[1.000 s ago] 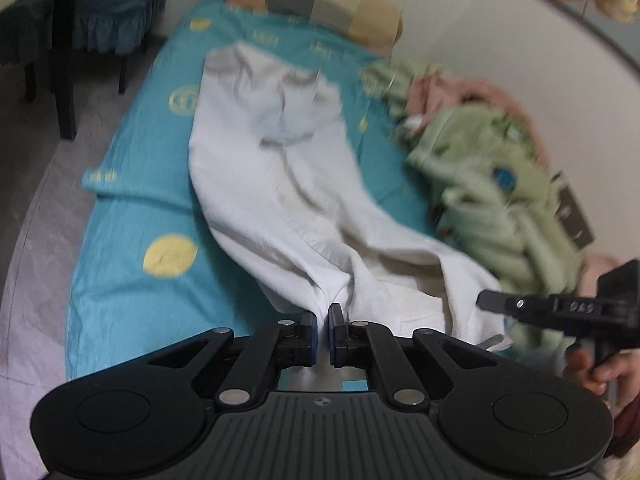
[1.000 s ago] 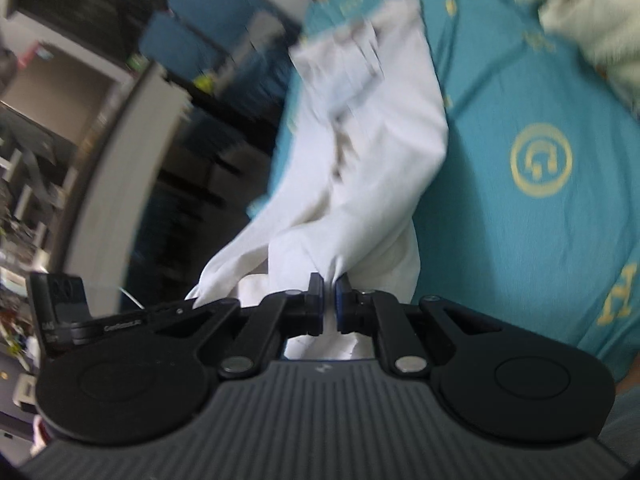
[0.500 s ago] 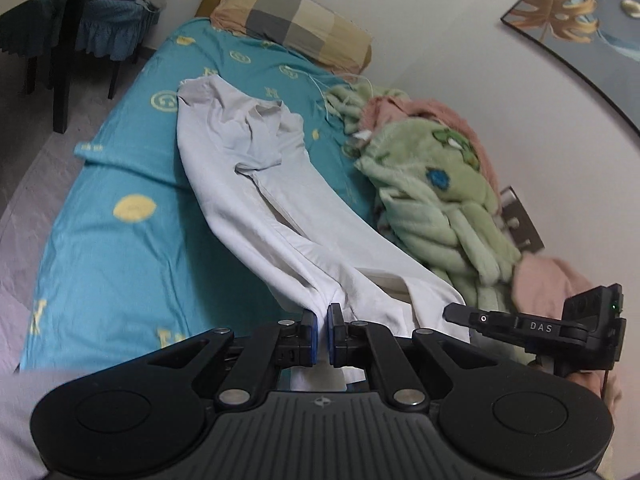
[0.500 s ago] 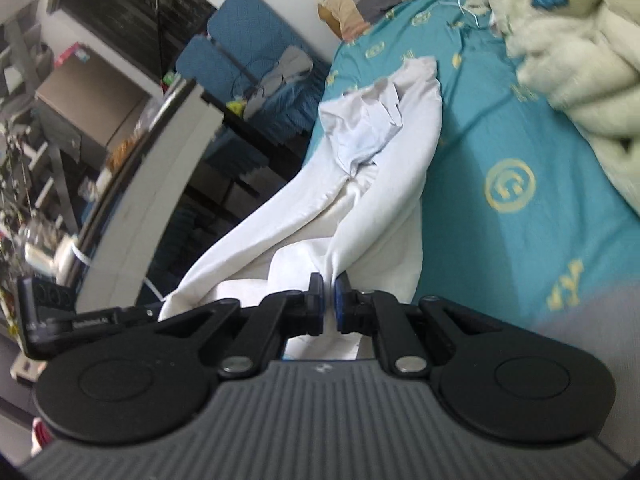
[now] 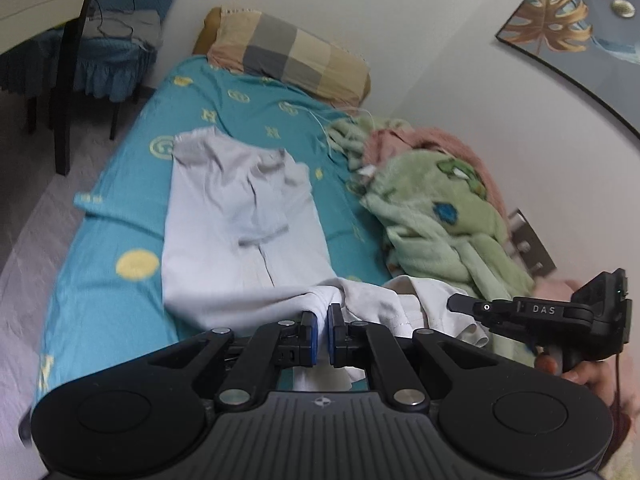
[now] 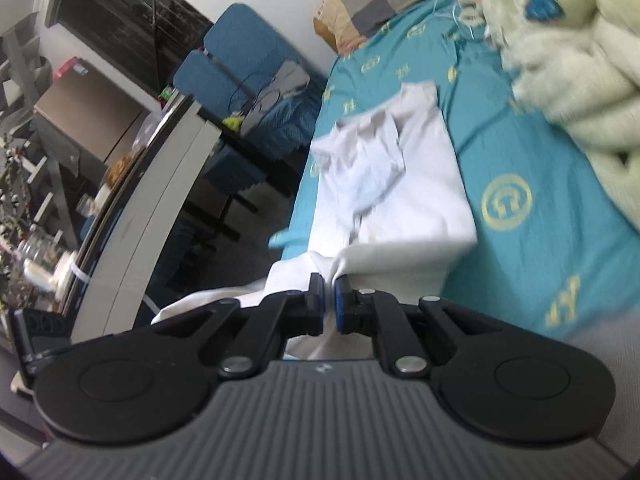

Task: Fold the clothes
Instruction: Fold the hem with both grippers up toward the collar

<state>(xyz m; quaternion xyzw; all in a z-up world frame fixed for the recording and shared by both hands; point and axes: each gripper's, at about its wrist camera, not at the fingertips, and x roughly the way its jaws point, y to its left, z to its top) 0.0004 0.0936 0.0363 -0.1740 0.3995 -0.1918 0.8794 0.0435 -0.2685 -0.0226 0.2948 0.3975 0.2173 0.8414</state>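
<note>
White cotton-like cloth, a pair of trousers (image 5: pixel 240 232), lay lengthwise on the bed (image 5: pixel 100 216), its waist end toward the checked pillow (image 5: pixel 292 54) and its leg ends gathered at the near edge. The left gripper (image 5: pixel 320 326) had its fingers (image 5: pixel 310 334) pressed nearly together on a bunched fold of the near hem, and the right gripper (image 6: pixel 329 304) likewise had its fingers closed narrow on white cloth at the neighbouring leg end; in the left view the right tool showed from the side just beside the crumpled hem. The far part of the trousers lay flat on the teal sheet, while the near part rose in a ridge toward both grips. Judging from the creases and sag, the fabric seemed light, soft and limp, not slippery, likely to droop and twist between the two holds unless kept taut; the hems or the waistband corners looked the best places to take hold, since a pinch mid-leg would probably bunch the cloth. A green fleece blanket (image 5: pixel 440 220) with a pink one (image 5: pixel 432 140) behind it lay heaped near the trousers along the wall side, well apart from the flat waist end. A blue chair (image 5: pixel 100 40) stood off the bed's head, and a picture (image 5: pixel 572 28) hung on the wall.
</note>
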